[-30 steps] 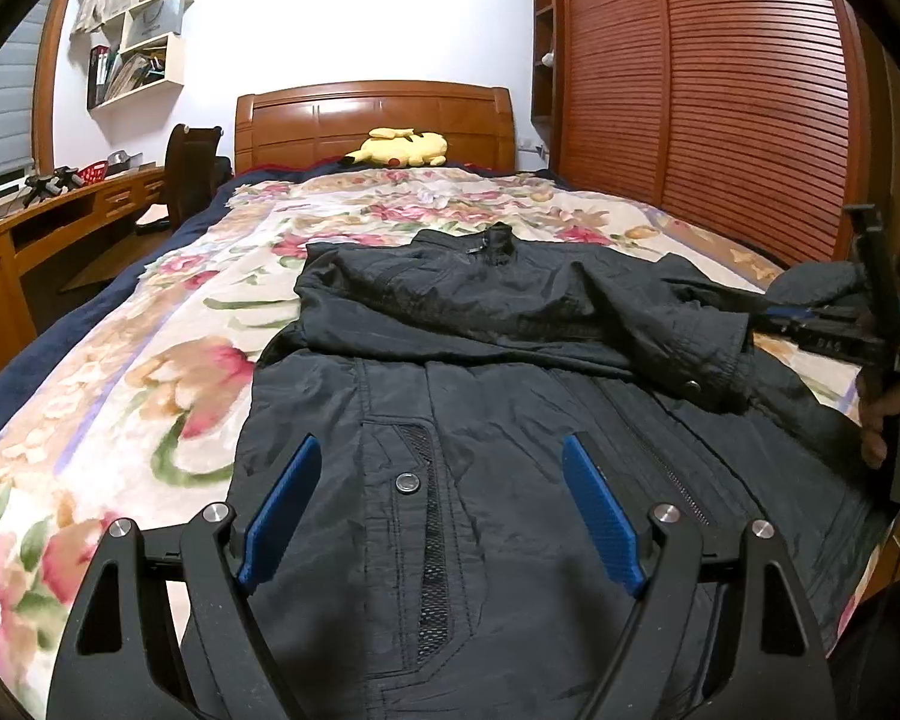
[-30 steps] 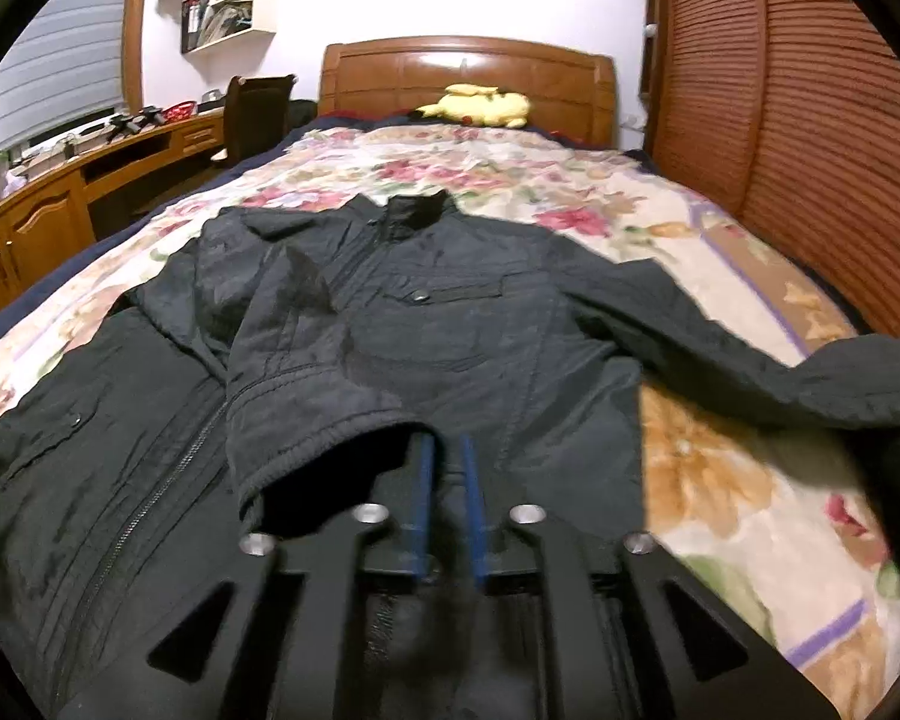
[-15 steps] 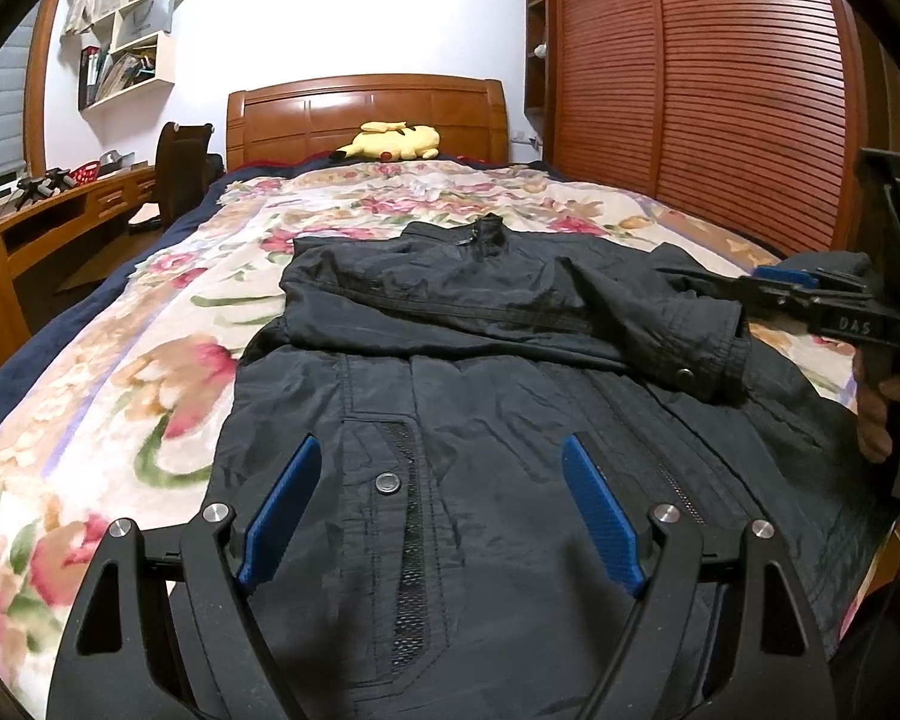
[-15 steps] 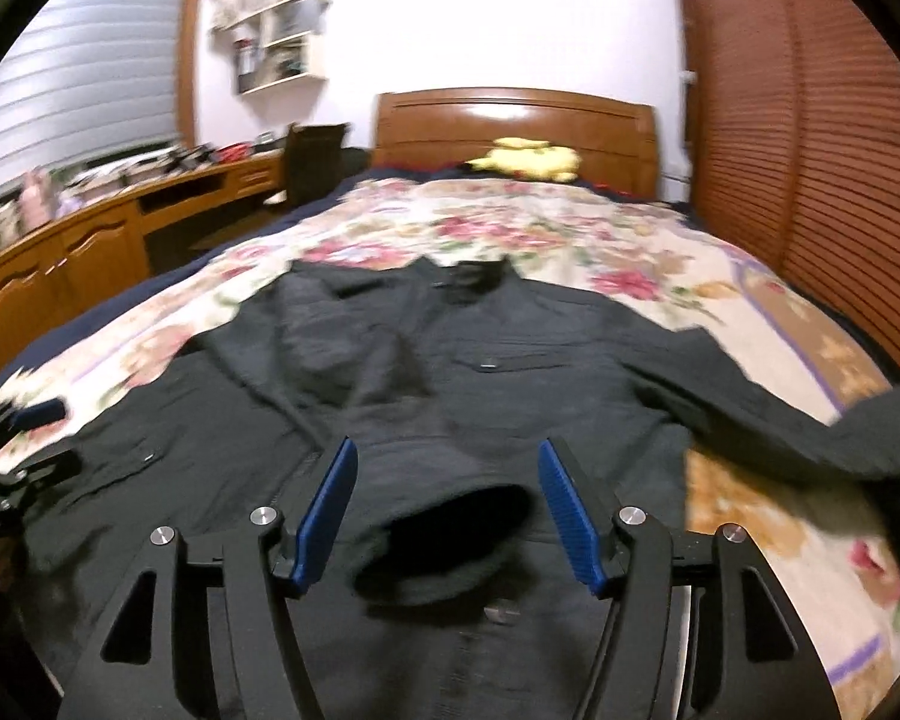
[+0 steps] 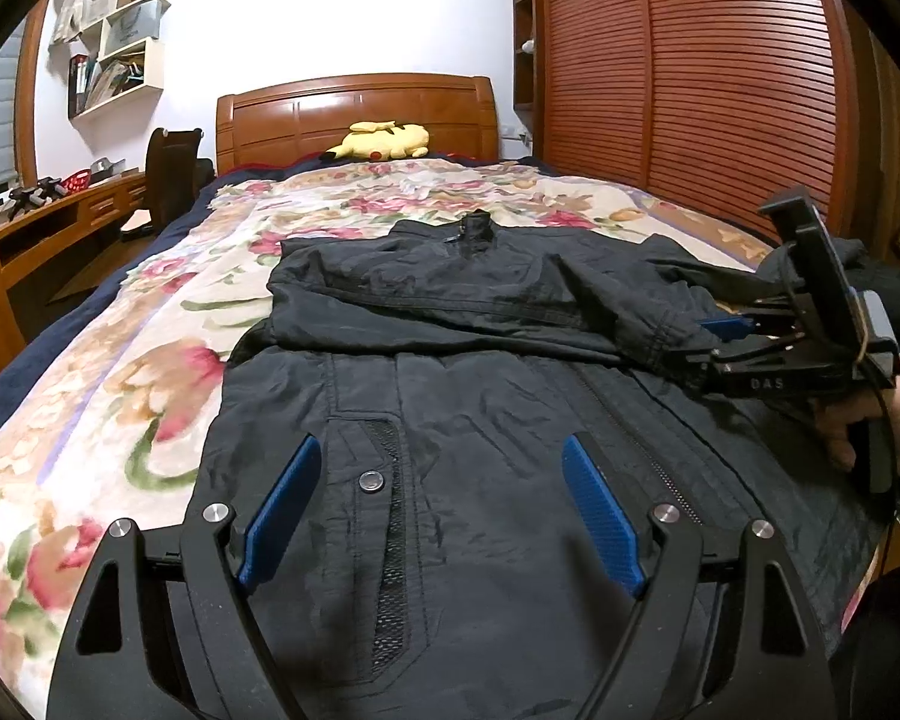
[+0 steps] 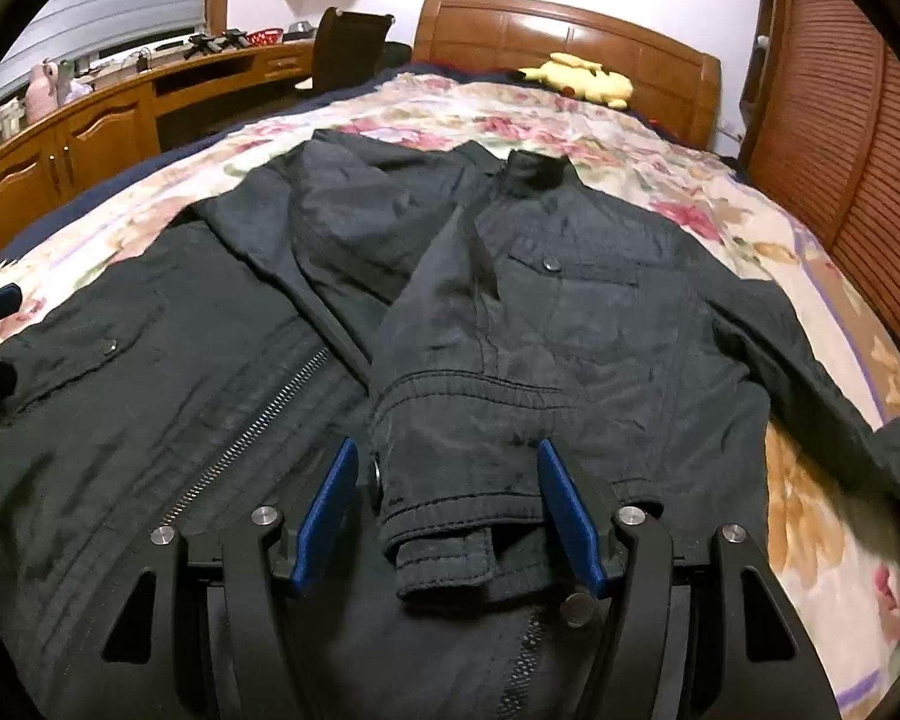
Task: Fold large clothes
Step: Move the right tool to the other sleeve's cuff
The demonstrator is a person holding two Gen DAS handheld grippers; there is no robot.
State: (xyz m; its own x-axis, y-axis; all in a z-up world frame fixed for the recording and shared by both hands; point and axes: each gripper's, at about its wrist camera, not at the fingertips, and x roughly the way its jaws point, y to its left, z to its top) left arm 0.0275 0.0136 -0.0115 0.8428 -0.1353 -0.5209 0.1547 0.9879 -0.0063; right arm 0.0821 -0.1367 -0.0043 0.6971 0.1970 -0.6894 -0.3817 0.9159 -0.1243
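The right gripper (image 6: 447, 510) has let go of the sleeve (image 6: 450, 420), now folded across the jacket (image 5: 480, 420) on the bed (image 5: 120, 390), its jaws closing with the cuff loose between them, while the left gripper (image 5: 444, 510) stays spread.

Matt creased black cloth jacket (image 5: 510, 420)

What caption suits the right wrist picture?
Right gripper, jaws closing, straddles the folded sleeve cuff of a black jacket on a floral bed.

A floral-covered bed (image 5: 150, 324) carries a black jacket (image 5: 480, 372) and yellow plush toy (image 5: 381, 141).
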